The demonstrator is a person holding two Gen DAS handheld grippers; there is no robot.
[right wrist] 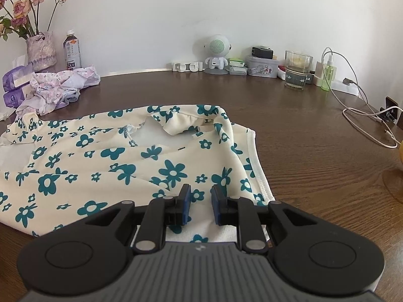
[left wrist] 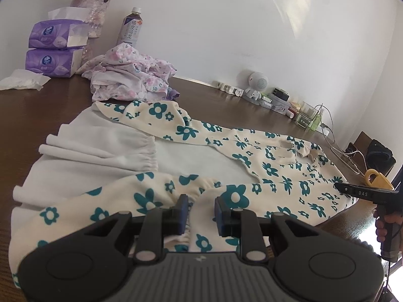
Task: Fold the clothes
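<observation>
While the cream garment with teal flowers (right wrist: 105, 161) lies spread across the middle of the brown table (right wrist: 302, 130), the left gripper (left wrist: 201, 210) hangs low over a gathered sleeve cuff near the front edge, fingers spread, nothing pinched. Beside it a white garment (left wrist: 100, 151) lies flat. Over to the right, the right gripper (right wrist: 200, 202) reaches level above the hem by the garment's ribbed edge, fingers parted too. A hand (left wrist: 386, 229) grips its handle.
</observation>
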